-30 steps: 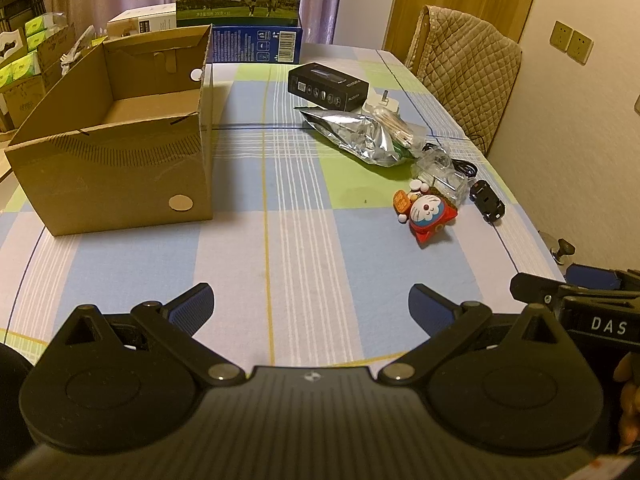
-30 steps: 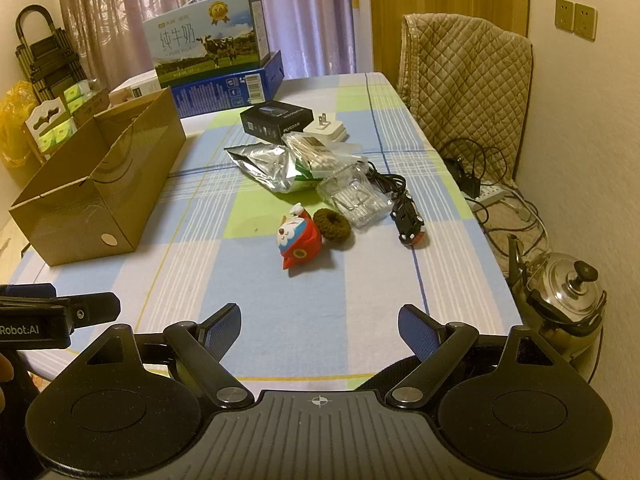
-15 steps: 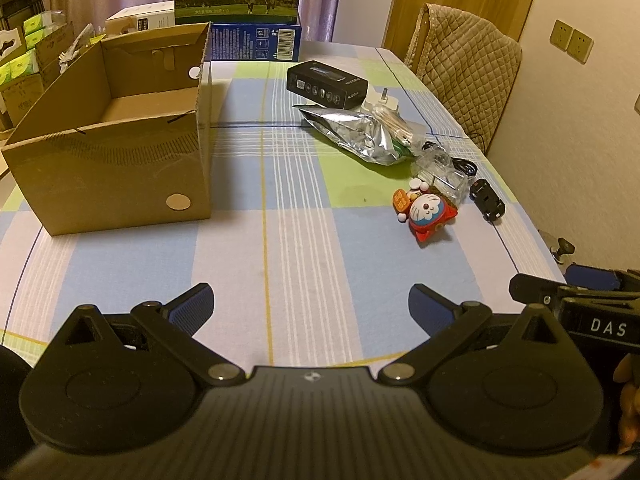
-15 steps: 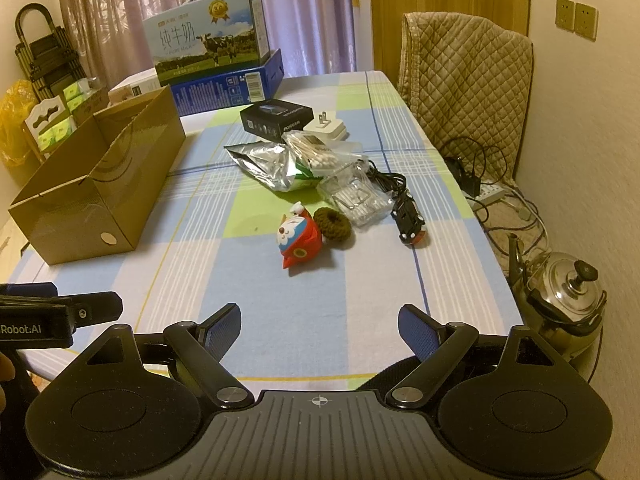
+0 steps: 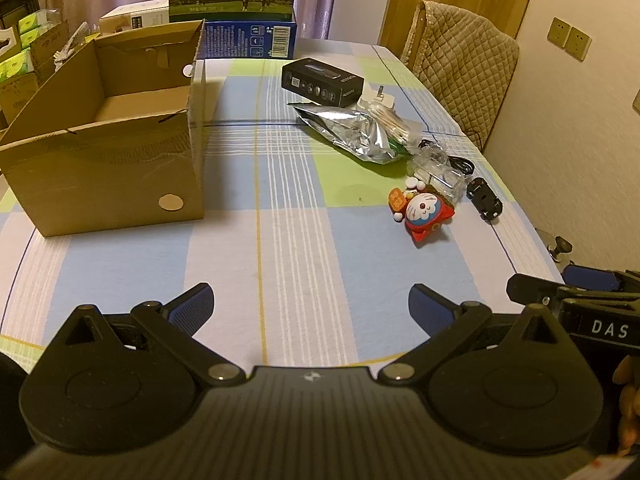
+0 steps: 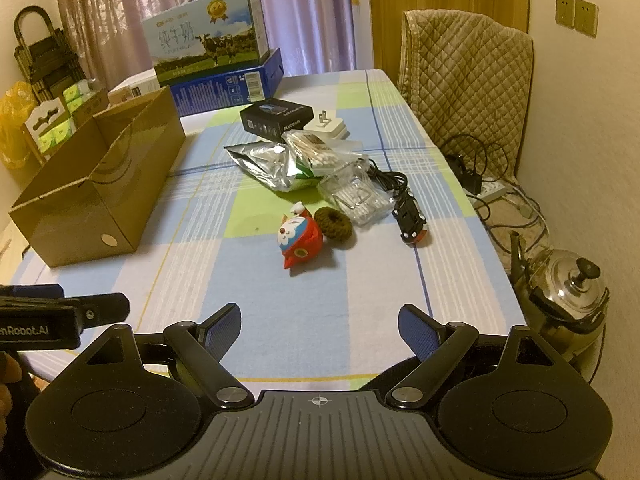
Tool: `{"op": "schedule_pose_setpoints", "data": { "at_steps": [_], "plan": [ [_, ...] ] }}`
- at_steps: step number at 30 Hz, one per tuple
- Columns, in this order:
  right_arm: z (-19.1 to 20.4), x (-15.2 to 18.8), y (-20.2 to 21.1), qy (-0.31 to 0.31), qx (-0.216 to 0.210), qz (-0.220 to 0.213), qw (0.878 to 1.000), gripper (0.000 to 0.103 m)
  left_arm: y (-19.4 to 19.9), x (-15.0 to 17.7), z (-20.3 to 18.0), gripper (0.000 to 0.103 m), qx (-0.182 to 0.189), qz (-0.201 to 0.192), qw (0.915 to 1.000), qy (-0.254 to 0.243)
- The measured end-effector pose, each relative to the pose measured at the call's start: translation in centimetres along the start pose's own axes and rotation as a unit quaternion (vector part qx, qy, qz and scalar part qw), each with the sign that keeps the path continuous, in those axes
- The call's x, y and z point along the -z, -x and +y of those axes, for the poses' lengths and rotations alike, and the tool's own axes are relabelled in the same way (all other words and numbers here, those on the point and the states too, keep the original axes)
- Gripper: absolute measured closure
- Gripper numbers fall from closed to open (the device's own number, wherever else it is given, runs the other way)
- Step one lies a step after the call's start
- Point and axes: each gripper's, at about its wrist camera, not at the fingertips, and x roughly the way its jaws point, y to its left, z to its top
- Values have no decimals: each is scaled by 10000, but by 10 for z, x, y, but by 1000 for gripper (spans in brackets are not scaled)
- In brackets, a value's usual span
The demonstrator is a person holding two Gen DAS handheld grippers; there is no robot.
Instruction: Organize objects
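loose objects sit in a cluster on the right half of the checked tablecloth (image 5: 320, 264). nearest the front edge: red and blue cat toy (image 6: 298, 240) lying on its side, with a brown knitted ring (image 6: 333, 222) touching its right side. just right of those, a small black toy car (image 6: 409, 218), separate from the ring. behind the ring, a clear plastic bag (image 6: 356, 196) of small metal parts, and a black cable (image 6: 386, 178) coiled beside it. further back, a crumpled silver foil pouch (image 6: 266, 164) with a packet of cotton swabs (image 6: 316, 148) resting against its right end. behind that, a black box (image 6: 276, 115), and a white plug adapter (image 6: 326, 126) just beside its right end.

open cardboard box (image 5: 104, 136) stands on the left half of the table, well apart from the cluster; the visible part of its floor is bare. behind it, a milk carton (image 6: 208, 46) stacked on a blue box (image 6: 228, 88).

left gripper (image 5: 310, 300): fingers spread wide, nothing between them, hovering over the near edge of the table. right gripper (image 6: 320, 322): fingers likewise spread wide, nothing held, over the near edge, facing the toy. each gripper shows at the edge of the other's view.

off the table: quilted chair cover (image 6: 466, 80) at the right side, steel kettle (image 6: 568, 292) on the floor near the front right corner, power strip (image 6: 494, 191) with cables by the wall.
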Motion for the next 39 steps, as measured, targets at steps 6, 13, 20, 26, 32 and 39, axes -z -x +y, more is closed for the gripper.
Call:
{"op": "schedule_pose_setpoints", "data": {
  "at_steps": [6,13,20,26,32,39],
  "plan": [
    [-9,-13,5,-170,-139,-106,9997,19,-6,-13,0,1,-4,-56,10000,-69],
    [-34,-50,4,149,9,-296,9995,19,-28,-36,-7,1,165,-62,9997,-177],
    [-67,-78,-16,437,-30,-215,9988,20,-72,-58,-29,1,631,38,9965,-538],
    [-88,-85,-55,674,-66,131,9976,35,-112,-66,-51,11,1214,113,9897,-745],
    [-107,-81,-94,753,-233,419,9960,36,-146,-71,-74,16,1571,290,9813,-1070],
    [-113,-81,-125,758,-338,586,9948,37,-168,-76,-85,40,1520,477,9757,-1506]
  ]
}}
